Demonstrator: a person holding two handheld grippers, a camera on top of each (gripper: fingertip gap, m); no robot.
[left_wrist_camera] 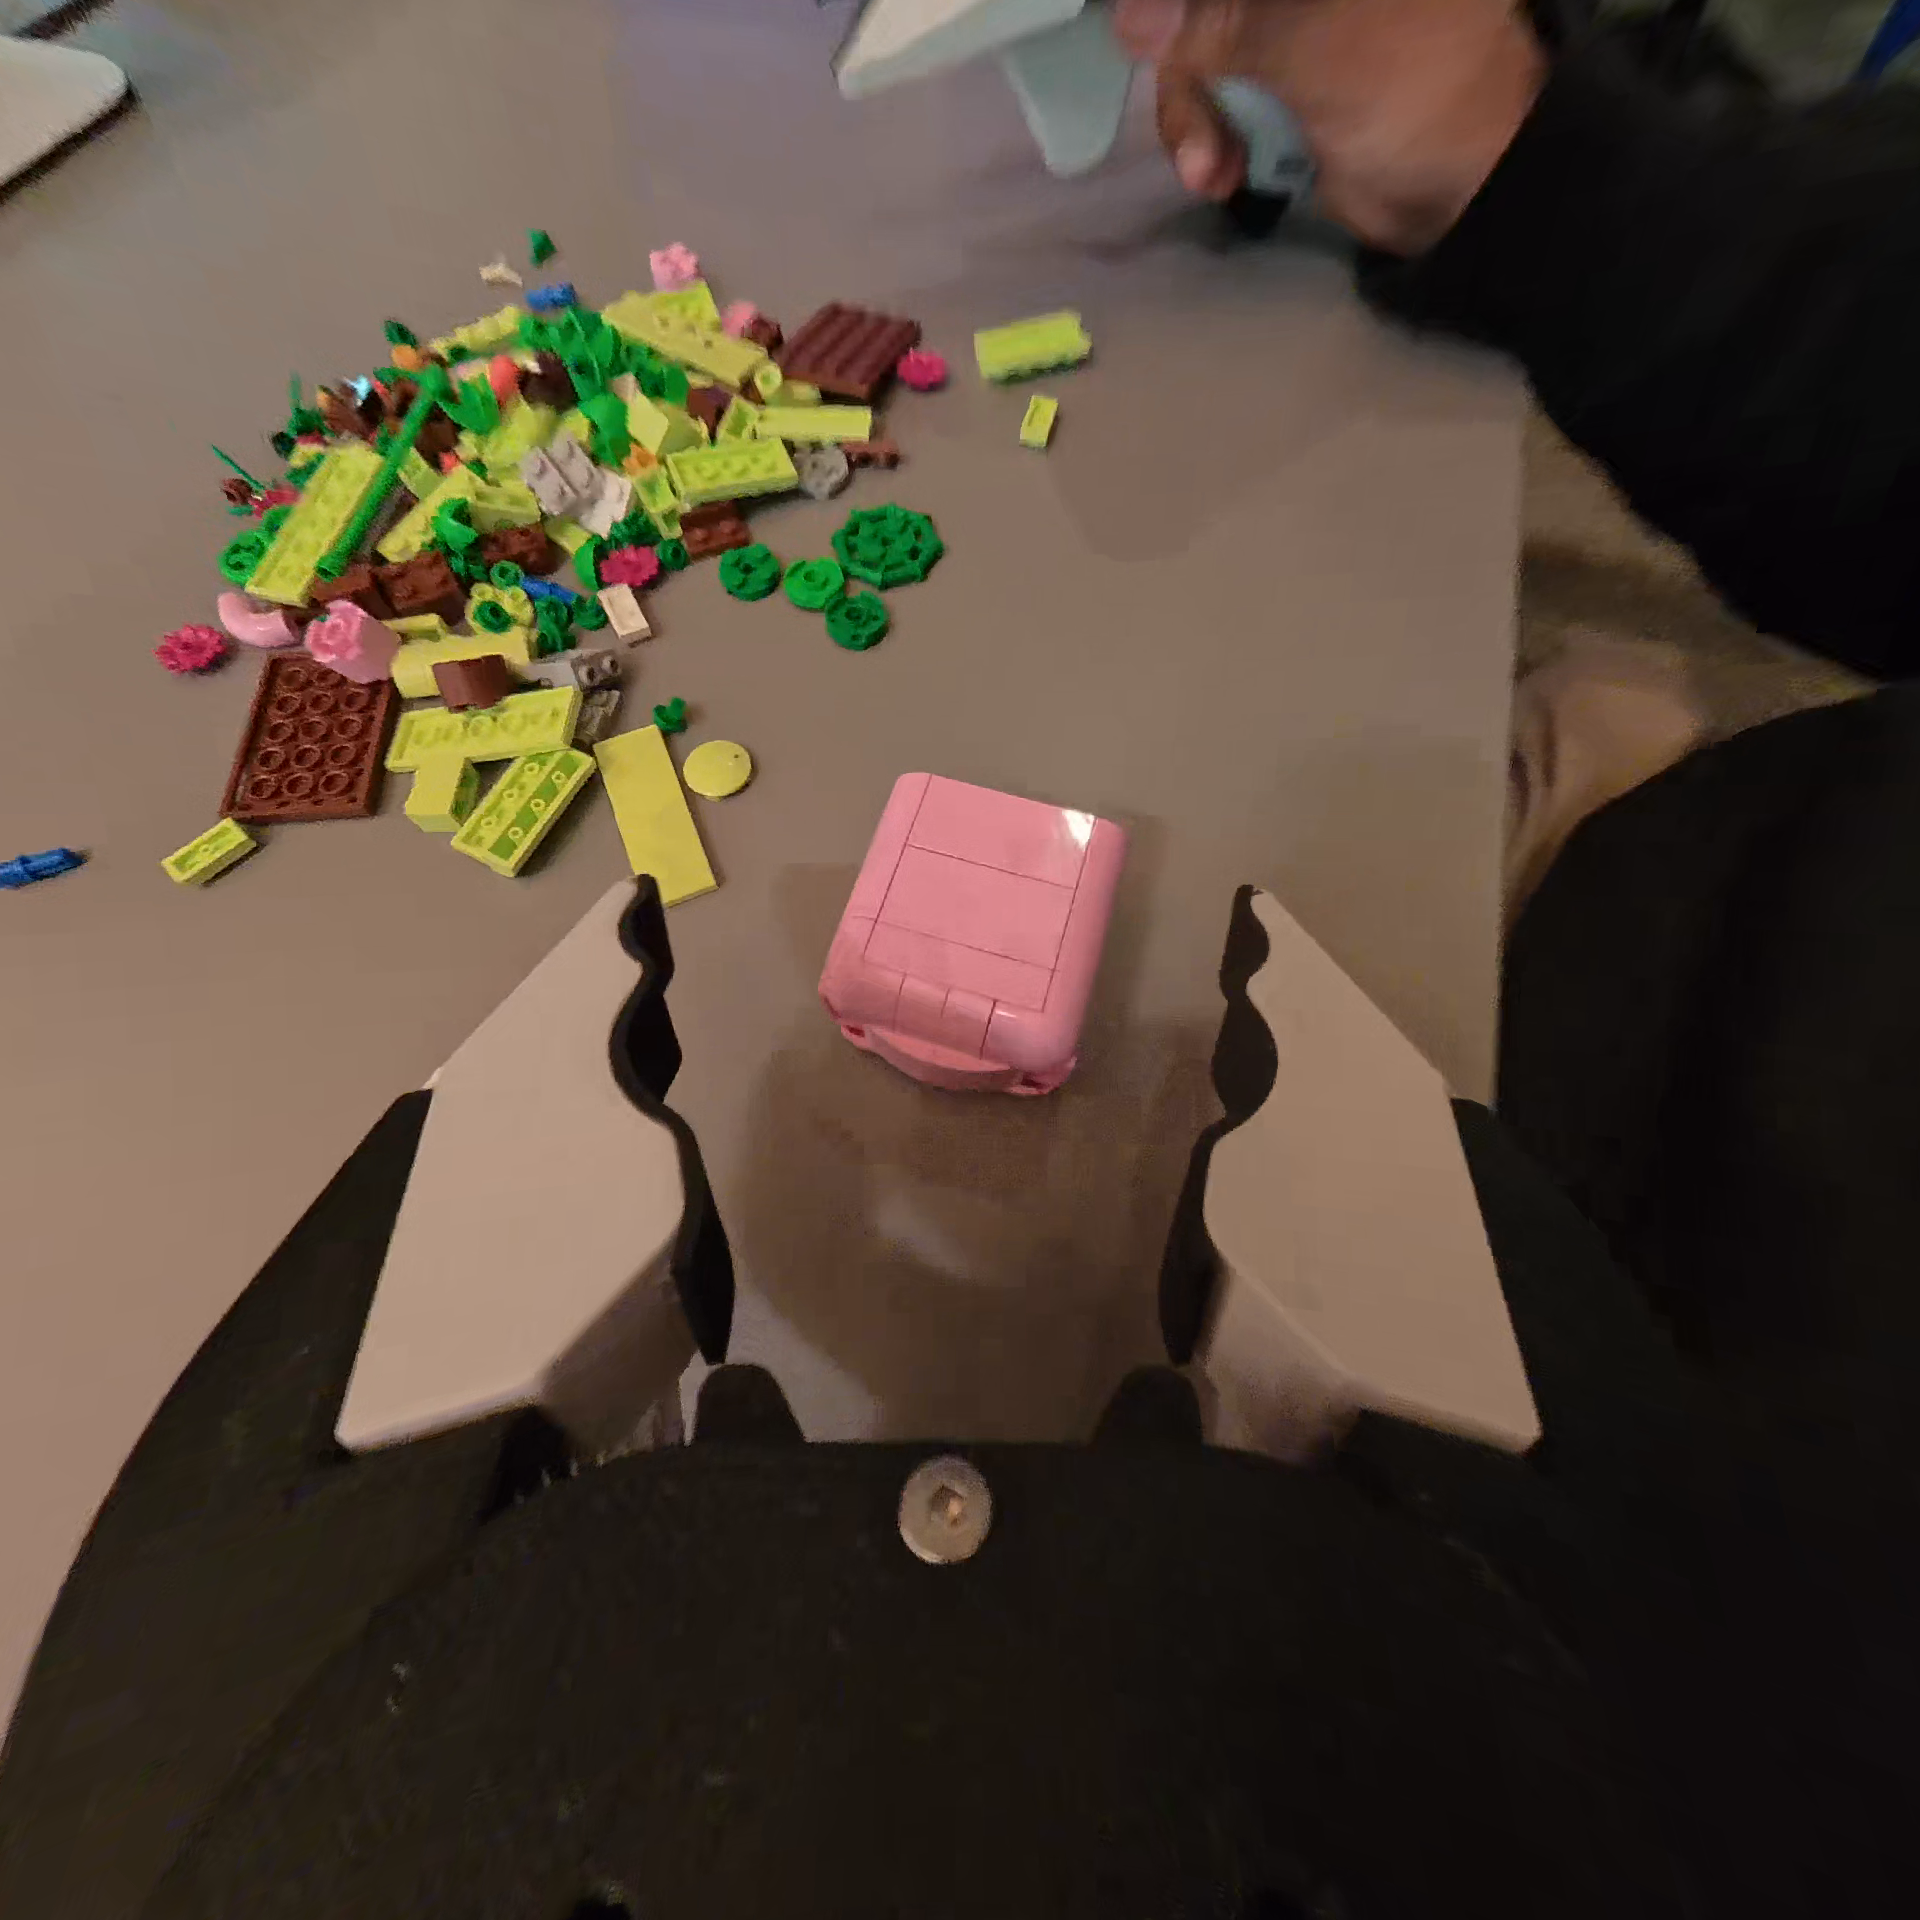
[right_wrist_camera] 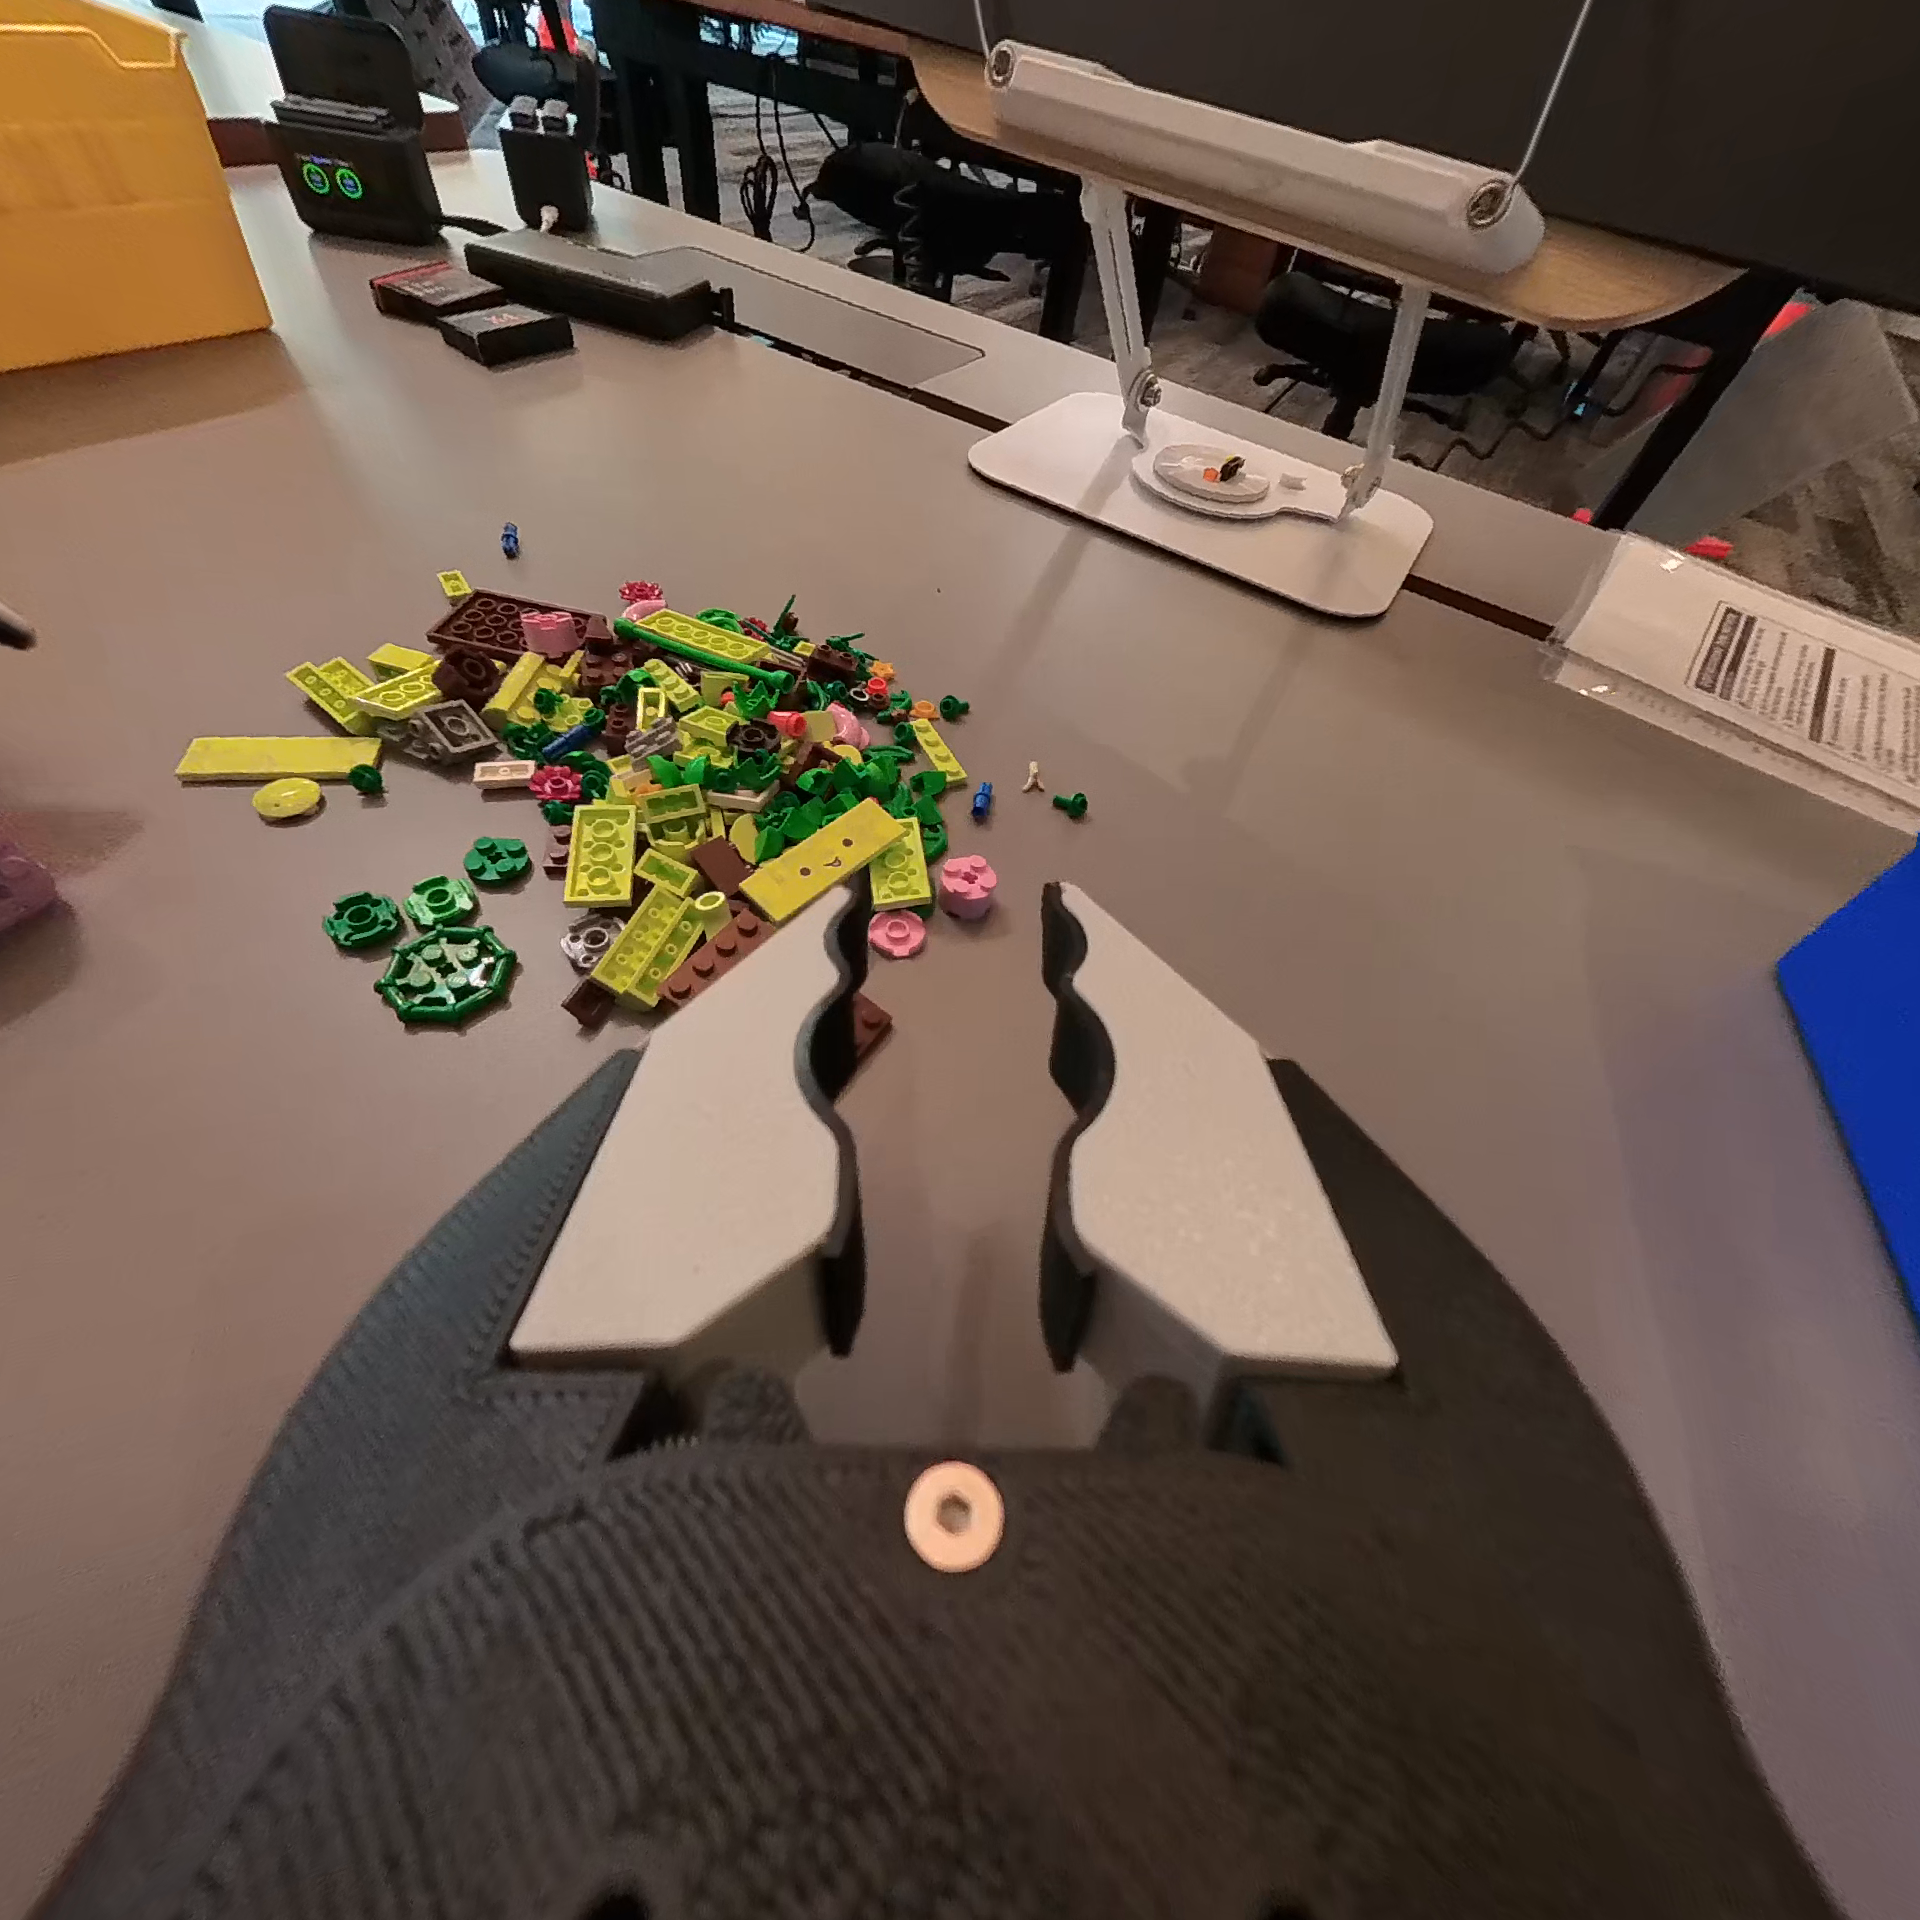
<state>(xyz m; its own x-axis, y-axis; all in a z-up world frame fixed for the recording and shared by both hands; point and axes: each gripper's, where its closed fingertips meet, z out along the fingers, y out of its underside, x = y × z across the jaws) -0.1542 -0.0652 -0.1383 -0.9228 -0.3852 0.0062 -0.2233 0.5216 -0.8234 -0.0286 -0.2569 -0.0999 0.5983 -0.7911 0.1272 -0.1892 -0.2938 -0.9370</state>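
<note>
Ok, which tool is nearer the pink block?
Left. The left tool hangs open around the pink block, not touching. The right tool sits open at the brick pile, farther off.

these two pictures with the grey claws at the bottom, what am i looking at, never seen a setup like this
Each picture comes from a camera mounted on a hand-held gripper, a two-finger tool a person carries, one per hand, looking forward along its fingers.

In the left wrist view, the left hand-held gripper is open and holds nothing; a pink block assembly sits on the grey table between its fingers, untouched. The person's hand shows blurred at top right.

In the right wrist view, the right hand-held gripper is also open and empty, beside a pile of loose toy bricks, mostly lime, green and brown. Behind it stands a white stand.
</note>
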